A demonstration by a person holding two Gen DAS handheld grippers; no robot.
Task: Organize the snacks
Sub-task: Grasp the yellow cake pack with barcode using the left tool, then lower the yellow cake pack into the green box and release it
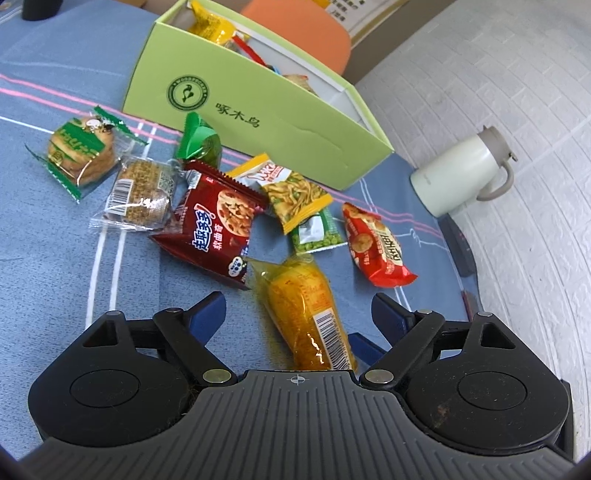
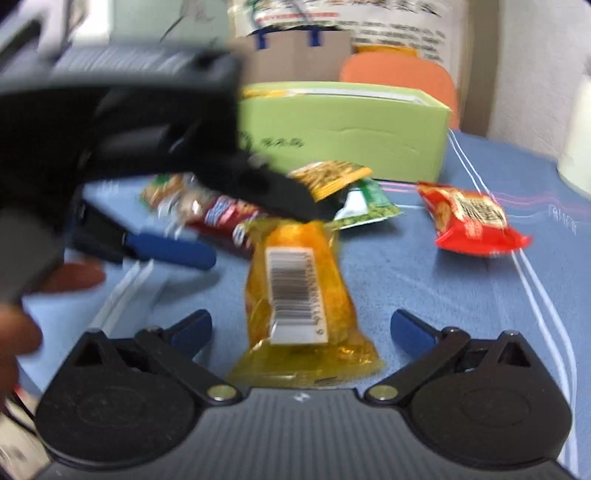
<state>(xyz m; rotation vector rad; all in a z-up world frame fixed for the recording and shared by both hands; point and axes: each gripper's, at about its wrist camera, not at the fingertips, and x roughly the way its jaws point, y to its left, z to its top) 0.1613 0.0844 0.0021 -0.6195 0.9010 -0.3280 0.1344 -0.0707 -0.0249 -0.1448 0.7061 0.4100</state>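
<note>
Several snack packets lie loose on the blue cloth in front of a light green box [image 1: 258, 122] that holds a few snacks. A yellow-orange packet with a barcode [image 1: 310, 317] lies between the open fingers of my left gripper [image 1: 299, 310]. The same packet [image 2: 295, 291] lies between the open fingers of my right gripper [image 2: 301, 328]. Neither gripper is closed on it. Nearby are a dark red cookie packet [image 1: 214, 225], a red packet [image 1: 376, 247], a green pea packet [image 1: 317, 232] and a yellow noodle-snack packet [image 1: 291, 192]. The left gripper [image 2: 166, 243] shows blurred in the right wrist view.
A white thermos jug [image 1: 461, 173] stands at the table's right edge by the white wall. Cookie packets [image 1: 81, 151] and a green packet [image 1: 199, 144] lie at the left. An orange chair back [image 1: 306, 33] is behind the box. The green box [image 2: 343, 125] is straight ahead in the right wrist view.
</note>
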